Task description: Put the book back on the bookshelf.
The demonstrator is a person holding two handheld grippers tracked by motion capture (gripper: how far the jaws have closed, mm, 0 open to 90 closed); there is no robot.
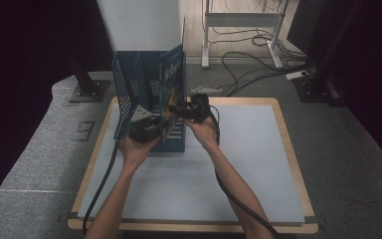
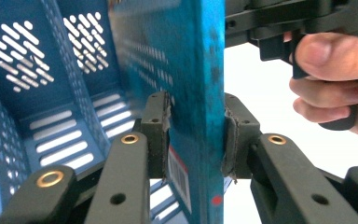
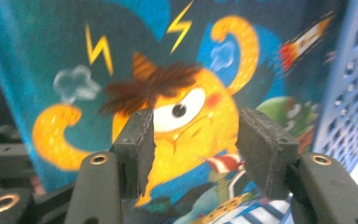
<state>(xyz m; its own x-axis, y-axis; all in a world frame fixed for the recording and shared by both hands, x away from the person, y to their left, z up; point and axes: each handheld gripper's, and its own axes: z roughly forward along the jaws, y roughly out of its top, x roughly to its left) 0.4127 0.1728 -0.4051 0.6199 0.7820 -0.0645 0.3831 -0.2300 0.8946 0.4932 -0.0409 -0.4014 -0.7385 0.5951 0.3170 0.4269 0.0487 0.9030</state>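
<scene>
The book [image 1: 175,84] stands upright in the middle of the high view, at the open right-hand side of the blue perforated file basket [image 1: 129,84] on the grey table mat [image 1: 258,164]. In the left gripper view the left gripper [image 2: 196,140] straddles the book's spine edge [image 2: 200,93], a pad on each cover and seemingly touching, though how firmly cannot be told. The right gripper [image 3: 196,140] faces the illustrated front cover [image 3: 182,93] with its jaws apart and nothing between them.

The book looks like a thin picture book: light, fairly stiff along the spine, but with glossy covers that could slip (and bend if pinched far from the spine). The safest hold is probably low on the spine edge, where the left gripper already sits, with the pads flat on both covers.
</scene>
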